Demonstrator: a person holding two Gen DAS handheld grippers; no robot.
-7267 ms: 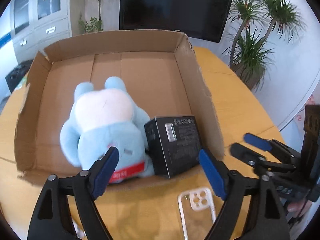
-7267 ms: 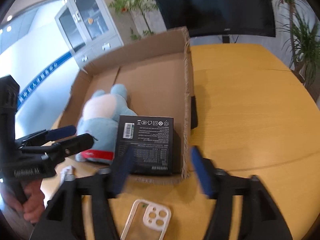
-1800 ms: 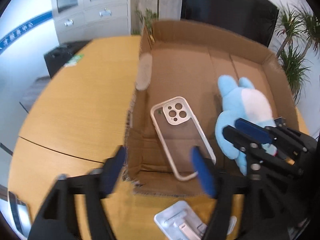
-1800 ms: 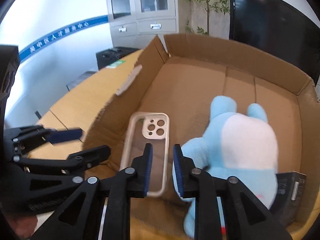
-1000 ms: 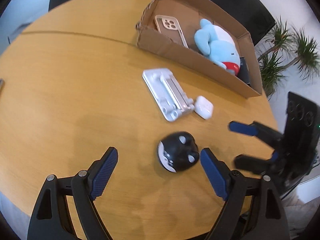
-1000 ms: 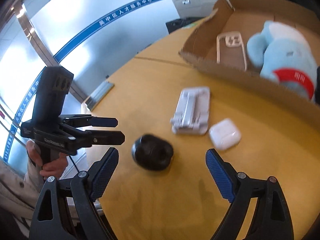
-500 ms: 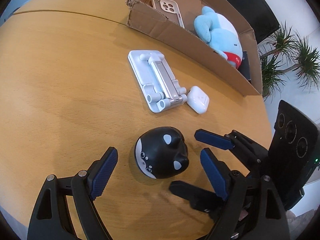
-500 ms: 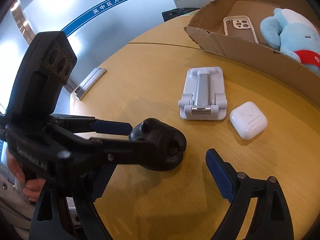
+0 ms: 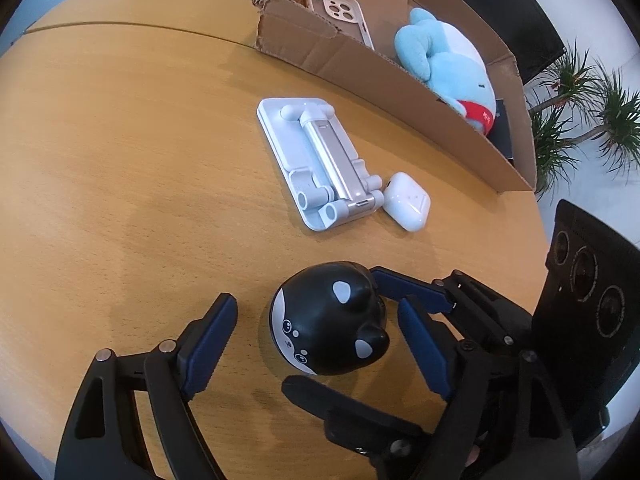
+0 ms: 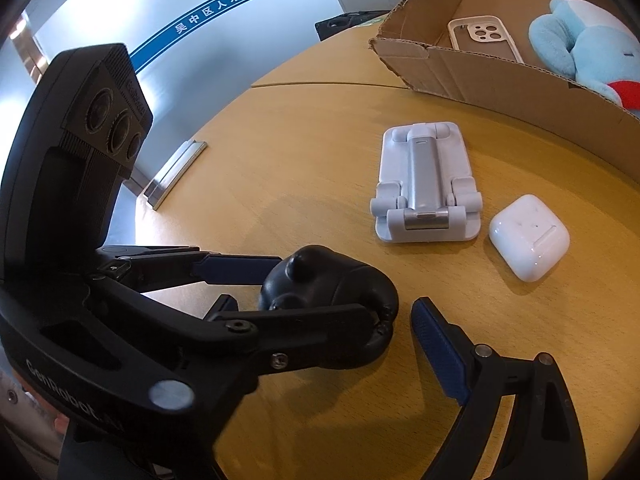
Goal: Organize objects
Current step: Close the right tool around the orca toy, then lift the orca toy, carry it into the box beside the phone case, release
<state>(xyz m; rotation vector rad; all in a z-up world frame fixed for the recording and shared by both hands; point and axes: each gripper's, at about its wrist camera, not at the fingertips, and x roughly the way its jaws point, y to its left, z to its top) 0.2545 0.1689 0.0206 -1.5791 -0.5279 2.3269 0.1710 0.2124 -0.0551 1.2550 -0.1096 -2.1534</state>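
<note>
Left wrist view: the left gripper [image 9: 316,342] is now seen low over the wooden table [image 9: 120,160], its blue pads set wide on either side of a round black toy [image 9: 328,320] w/ white spots and a small cartoon face; the jaws have just been closing a little, the toy is between them but no pad is seen pressing on it. Compared w/ approx. a second ago, the toy is much nearer and is framed by both grippers: the right gripper [image 9: 340,328] is reached in from the right, one finger behind the toy, one in front, also spread wide. A grab of the toy is judged to be next, then transfer to the cardboard box [image 9: 400,80], where a phone case [image 9: 340,16], a blue plush [image 9: 440,56] and a black carton [image 9: 504,128] are already stowed; a white phone stand [image 9: 320,160] and a white earbud case [image 9: 408,204] are left on the table. Writing on the plush's red band is too small to be read. Right wrist view: the toy [image 10: 332,292] is straddled by the left gripper [image 10: 280,292]; the right one's own far pad is hidden. "GenRobot" is partly read on the left gripper's body; a blue wall stripe [image 10: 224,12] is lettered 吴中区人才服务中心.
</note>
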